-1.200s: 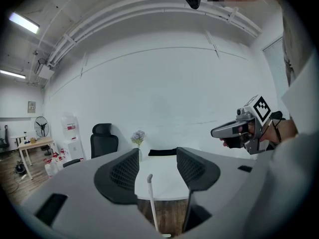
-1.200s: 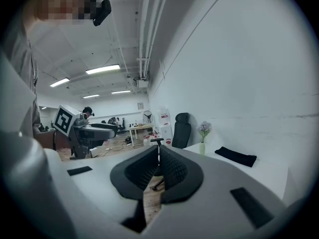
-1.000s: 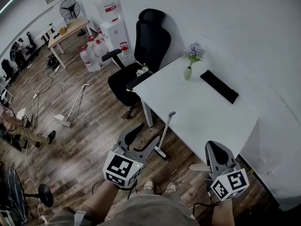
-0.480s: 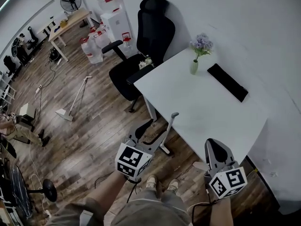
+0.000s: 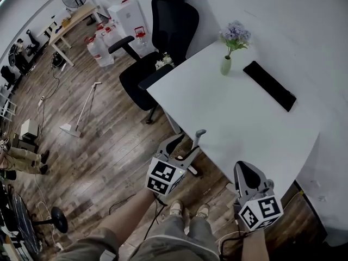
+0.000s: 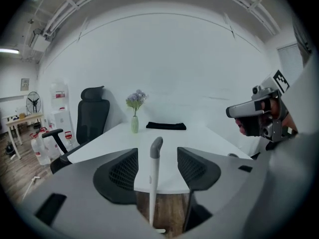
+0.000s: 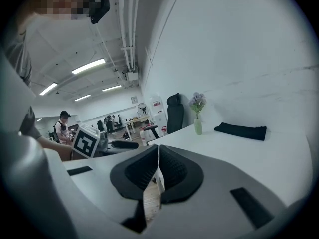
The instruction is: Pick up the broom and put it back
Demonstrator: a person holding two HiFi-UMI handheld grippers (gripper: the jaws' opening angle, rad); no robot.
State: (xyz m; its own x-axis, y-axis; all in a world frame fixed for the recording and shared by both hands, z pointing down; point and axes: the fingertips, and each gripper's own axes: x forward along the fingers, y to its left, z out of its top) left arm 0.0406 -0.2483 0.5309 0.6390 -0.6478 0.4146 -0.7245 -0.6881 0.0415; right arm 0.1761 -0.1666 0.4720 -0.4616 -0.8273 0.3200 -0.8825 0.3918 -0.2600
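A white pole with a grey tip (image 5: 197,141) leans upright against the white table's near edge, its foot on the wood floor. My left gripper (image 5: 185,145) is open, and the pole (image 6: 155,176) stands in the gap between its jaws with space on both sides. A second white broom (image 5: 82,110) lies flat on the floor far to the left. My right gripper (image 5: 246,174) hangs shut by the table's front edge, and its jaws (image 7: 158,176) hold nothing.
The white table (image 5: 255,129) carries a vase of flowers (image 5: 226,64) and a black pad (image 5: 270,86). A black office chair (image 5: 157,31) stands at its left end. Water jugs (image 5: 100,48), a fan base (image 5: 54,222) and a person's legs (image 5: 22,159) lie further left.
My left gripper has moved forward and right, so that its open jaws now straddle the upright pole. The right gripper has hardly moved.
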